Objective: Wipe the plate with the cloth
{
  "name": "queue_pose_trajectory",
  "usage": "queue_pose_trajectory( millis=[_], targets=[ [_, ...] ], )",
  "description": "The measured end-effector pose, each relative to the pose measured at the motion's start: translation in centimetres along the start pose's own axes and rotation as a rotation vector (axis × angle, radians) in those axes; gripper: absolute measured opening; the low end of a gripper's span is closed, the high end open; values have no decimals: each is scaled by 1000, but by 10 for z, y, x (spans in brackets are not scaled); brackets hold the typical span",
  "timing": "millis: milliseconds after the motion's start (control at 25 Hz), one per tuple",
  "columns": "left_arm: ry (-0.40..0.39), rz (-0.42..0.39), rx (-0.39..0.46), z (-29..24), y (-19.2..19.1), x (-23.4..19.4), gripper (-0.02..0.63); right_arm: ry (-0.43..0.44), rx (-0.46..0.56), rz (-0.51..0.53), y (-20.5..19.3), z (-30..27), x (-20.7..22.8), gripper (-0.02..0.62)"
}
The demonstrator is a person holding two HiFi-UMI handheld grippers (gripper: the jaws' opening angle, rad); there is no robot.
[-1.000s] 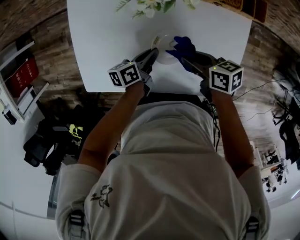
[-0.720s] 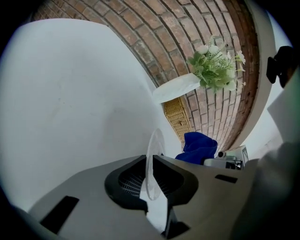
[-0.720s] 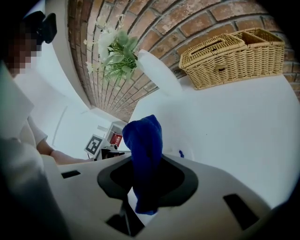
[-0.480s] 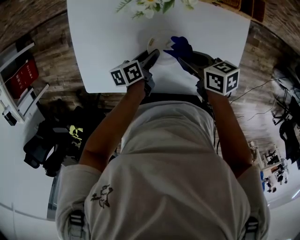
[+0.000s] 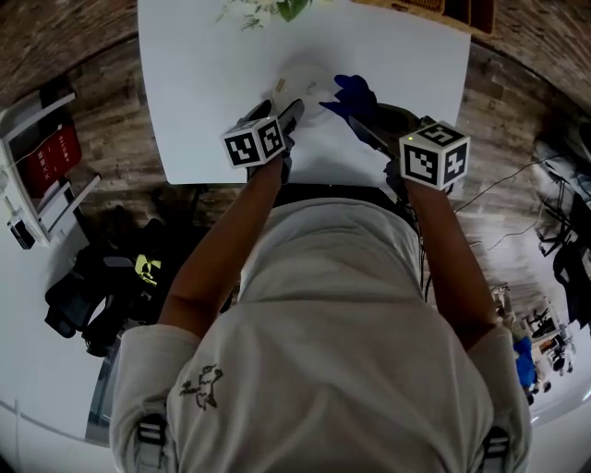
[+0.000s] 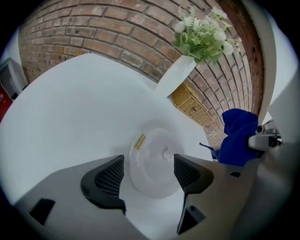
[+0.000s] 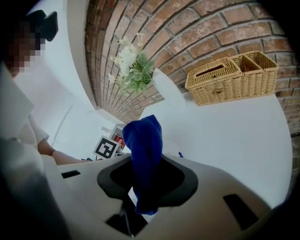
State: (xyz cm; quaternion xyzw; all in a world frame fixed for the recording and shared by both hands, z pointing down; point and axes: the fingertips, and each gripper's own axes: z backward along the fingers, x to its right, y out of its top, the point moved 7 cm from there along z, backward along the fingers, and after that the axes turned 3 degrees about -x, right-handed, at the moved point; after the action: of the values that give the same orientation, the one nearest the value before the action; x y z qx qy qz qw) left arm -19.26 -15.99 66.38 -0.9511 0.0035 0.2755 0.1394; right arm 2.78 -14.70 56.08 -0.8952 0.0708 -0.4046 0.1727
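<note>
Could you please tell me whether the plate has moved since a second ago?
Yes. The plate has shifted slightly away from the table's near edge, toward the flowers; the left gripper has just been opening, freeing it.

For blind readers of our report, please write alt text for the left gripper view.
The left gripper, whose jaws have just been opening, stands open with a pale plate between its jaws, untouched, on the white table. A blue cloth hangs at the right.

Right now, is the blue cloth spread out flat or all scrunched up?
Scrunched up. The blue fabric cloth sticks out as a crumpled bundle, pinched between the right gripper's jaws.
</note>
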Motion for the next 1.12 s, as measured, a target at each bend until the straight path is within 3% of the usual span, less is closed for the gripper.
queue_pose_trajectory(
  millis=[320, 480, 560, 640, 720, 880, 1040, 1120],
  targets=[
    [-14, -74, 102, 27, -4, 47, 324, 24, 61, 67, -6, 49, -16, 111],
    [-106, -83, 121, 37, -13, 82, 304, 36, 75, 113, -11, 73, -19, 110],
    [-129, -130, 142, 44, -17, 100, 207, 38, 76, 149, -13, 87, -20, 110],
    [-156, -194, 176, 54, -23, 120, 15, 41, 69, 195, -19, 101, -22, 110],
    [-201, -237, 208, 63, -30, 140, 6, 41, 66, 237, -23, 115, -23, 110],
    [-202, -333, 297, 91, -40, 161, 6, 51, 82, 293, -30, 139, -26, 111],
    [-288, -373, 346, 118, -45, 173, 6, 85, 74, 326, -40, 143, -27, 110],
    [-286, -409, 361, 133, -52, 176, 6, 103, 60, 330, -50, 143, -30, 110]
  ],
)
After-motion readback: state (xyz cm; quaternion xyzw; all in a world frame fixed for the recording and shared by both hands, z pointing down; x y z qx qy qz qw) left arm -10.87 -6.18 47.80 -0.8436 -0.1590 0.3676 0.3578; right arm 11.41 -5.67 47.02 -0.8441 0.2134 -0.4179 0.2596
